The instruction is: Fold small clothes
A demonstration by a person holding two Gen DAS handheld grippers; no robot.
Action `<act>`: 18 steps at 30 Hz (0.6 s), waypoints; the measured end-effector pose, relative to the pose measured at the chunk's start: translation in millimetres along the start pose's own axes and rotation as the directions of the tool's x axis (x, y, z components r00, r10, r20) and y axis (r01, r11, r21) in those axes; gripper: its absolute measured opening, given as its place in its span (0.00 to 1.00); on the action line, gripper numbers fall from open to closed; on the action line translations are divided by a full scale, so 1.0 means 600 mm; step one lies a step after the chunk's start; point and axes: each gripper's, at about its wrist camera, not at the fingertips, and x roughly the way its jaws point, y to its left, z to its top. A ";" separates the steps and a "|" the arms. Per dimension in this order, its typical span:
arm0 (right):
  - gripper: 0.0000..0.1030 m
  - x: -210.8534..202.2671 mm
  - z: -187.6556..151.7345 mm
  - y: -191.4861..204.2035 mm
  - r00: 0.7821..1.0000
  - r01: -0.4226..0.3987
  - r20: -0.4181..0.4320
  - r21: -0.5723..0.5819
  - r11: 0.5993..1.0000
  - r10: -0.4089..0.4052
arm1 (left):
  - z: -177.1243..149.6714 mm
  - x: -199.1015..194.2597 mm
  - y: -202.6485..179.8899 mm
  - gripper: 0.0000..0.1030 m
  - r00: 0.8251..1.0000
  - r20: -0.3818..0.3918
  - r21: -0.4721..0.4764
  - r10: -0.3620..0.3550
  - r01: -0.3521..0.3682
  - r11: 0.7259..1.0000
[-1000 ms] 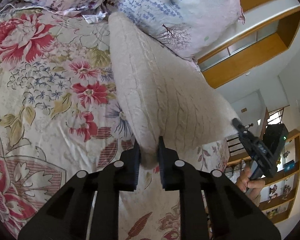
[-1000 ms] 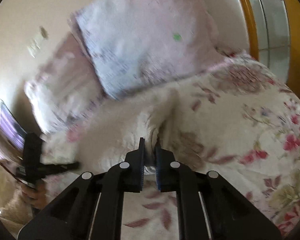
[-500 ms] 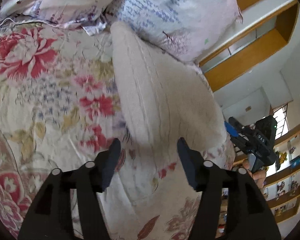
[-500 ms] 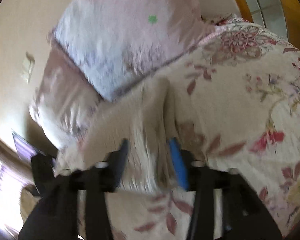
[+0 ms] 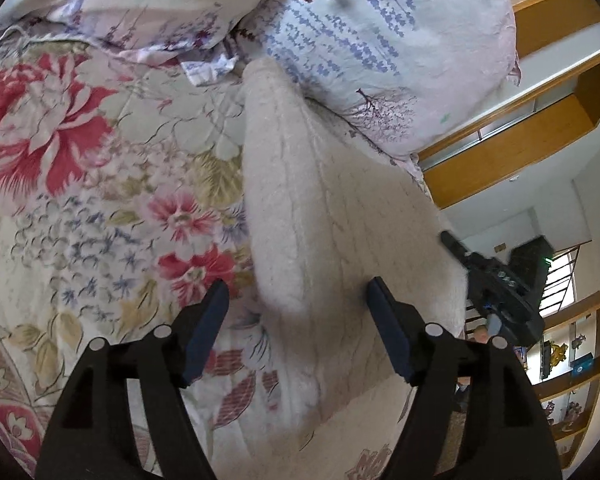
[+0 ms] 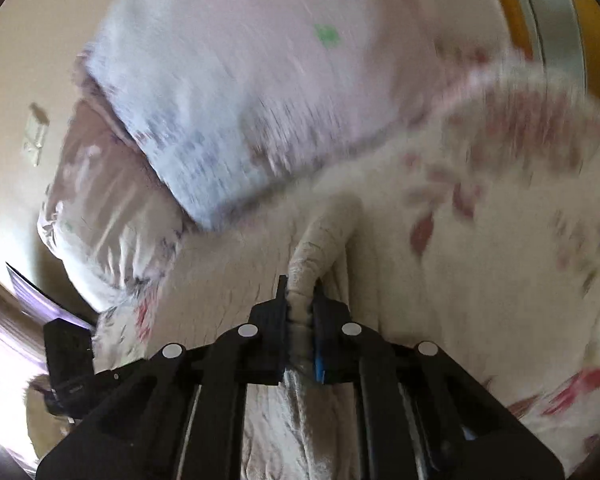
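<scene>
**Cream knit on the bed: one side let go, the other pinched**

A cream cable-knit garment point(image 5: 332, 216) lies on the bed, spread over a floral quilt point(image 5: 80, 168) printed with big red blooms and blue sprigs. In the left wrist view the knit runs from the centre up toward twelve o'clock, where its narrow end touches the foot of two lavender-print pillows point(image 5: 380, 40). Its broad end spreads toward five o'clock, to the bed's edge.

The left gripper point(image 5: 298, 312) hangs over the near edge of the knit with its jaws wide. They have just been opening, and the cloth lies loose between them; neither dark pad presses on it. One finger stands over the quilt at seven o'clock, the other over the knit at five.

The right gripper point(image 6: 300, 300) has its jaws narrow, clamped on a bunched fold of the cream knit point(image 6: 324, 236), which rises out of them toward twelve o'clock. The right wrist view is streaked with blur, so the quilt point(image 6: 500, 240) and pillows point(image 6: 260, 100) show only as smeared colour.

In the left wrist view the right gripper point(image 5: 496, 280) shows at four o'clock, past the knit's far edge, in front of wooden shelves point(image 5: 572, 368). The left one point(image 6: 70, 360) appears dark at eight o'clock in the right wrist view.
</scene>
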 end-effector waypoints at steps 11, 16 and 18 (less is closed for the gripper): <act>0.19 0.022 -0.015 -0.038 0.974 0.221 -0.052 -0.008 0.975 -0.221 | 0.003 0.012 -0.020 0.71 1.000 -0.017 0.034 0.015 -0.014 0.999; 0.36 -0.039 -0.024 0.016 0.983 0.178 0.064 -0.108 0.978 -0.171 | 0.008 0.018 -0.021 0.72 1.000 -0.017 0.029 0.016 -0.015 0.999; 0.36 -0.041 -0.037 0.037 0.990 0.138 0.033 -0.160 0.977 -0.135 | 0.008 0.018 -0.021 0.72 1.000 -0.018 0.033 0.020 -0.019 0.999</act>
